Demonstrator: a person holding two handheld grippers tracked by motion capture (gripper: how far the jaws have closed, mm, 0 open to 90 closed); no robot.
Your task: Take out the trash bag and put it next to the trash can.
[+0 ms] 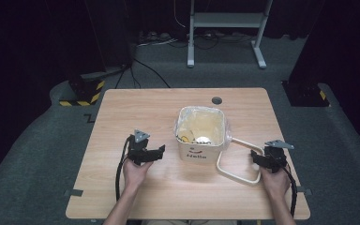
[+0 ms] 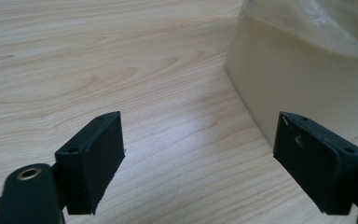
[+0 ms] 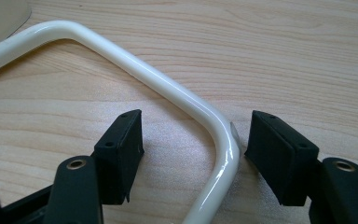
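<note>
A cream square bin point(image 1: 201, 135) lined with a clear plastic bag stands mid-table, with small bits of rubbish inside. Its cream loop handle point(image 1: 236, 161) lies flat on the table to the bin's right. My right gripper point(image 1: 256, 158) is open at the handle's right bend, and the handle's corner point(image 3: 219, 126) runs between its two jaws without either pad pressing it. My left gripper point(image 1: 161, 151) is open just left of the bin, low over the wood, with the bin's wall point(image 2: 307, 88) ahead at the right and nothing between its jaws.
The wooden table point(image 1: 136, 112) has a round grey cable port point(image 1: 216, 100) at its back edge. Beyond it, on grey carpet, stand a white metal frame point(image 1: 225, 28) and black bases with yellow-black tape point(image 1: 82, 91).
</note>
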